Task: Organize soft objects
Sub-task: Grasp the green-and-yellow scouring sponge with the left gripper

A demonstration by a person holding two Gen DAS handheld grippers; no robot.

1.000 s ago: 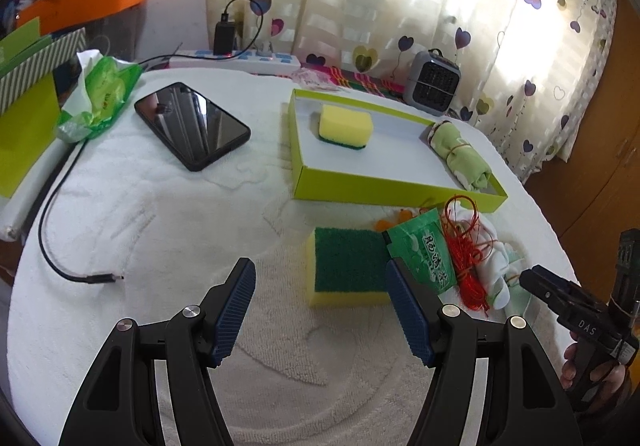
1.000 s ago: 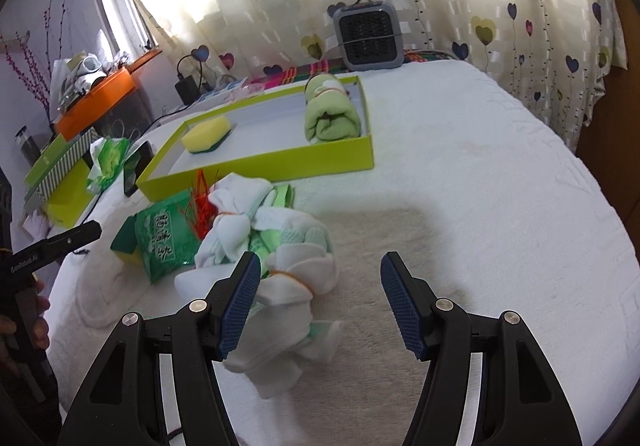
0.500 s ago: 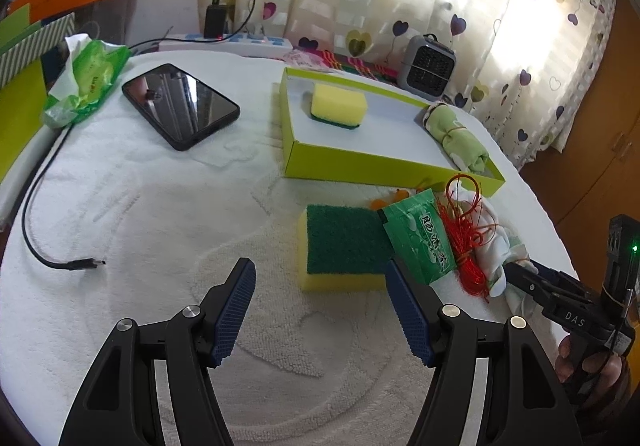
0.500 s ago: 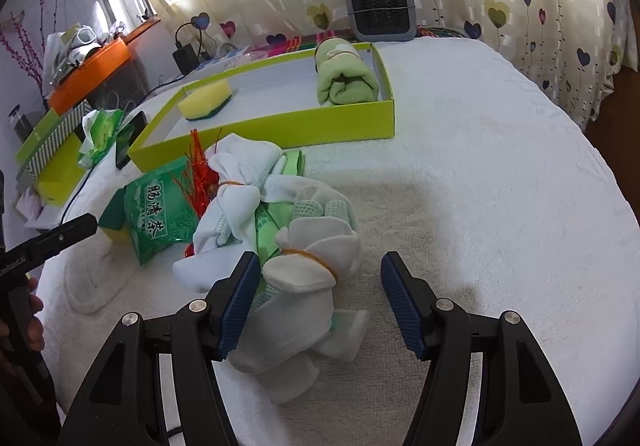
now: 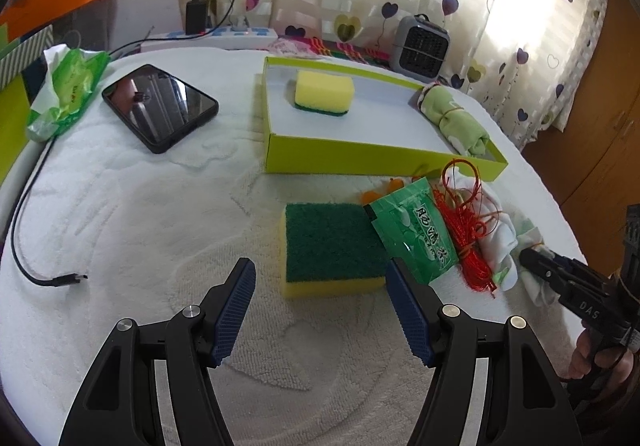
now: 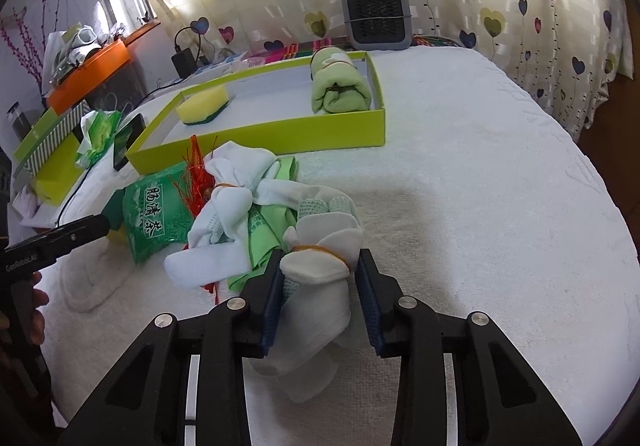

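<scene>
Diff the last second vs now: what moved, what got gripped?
The right tongs have just been closing and now pinch the white sock bundle tied with a rubber band; a second ago they stood wide open around it. The left tongs are open as before, before the green-topped sponge. Tray, its sponge and rolled towel, and the phone are unchanged.

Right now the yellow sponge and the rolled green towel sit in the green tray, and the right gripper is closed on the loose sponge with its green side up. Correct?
Not quite. The right gripper is closed on a bundle of white socks, as the right wrist view shows. The loose sponge lies untouched. The yellow sponge and rolled green towel do sit in the green tray.
</scene>
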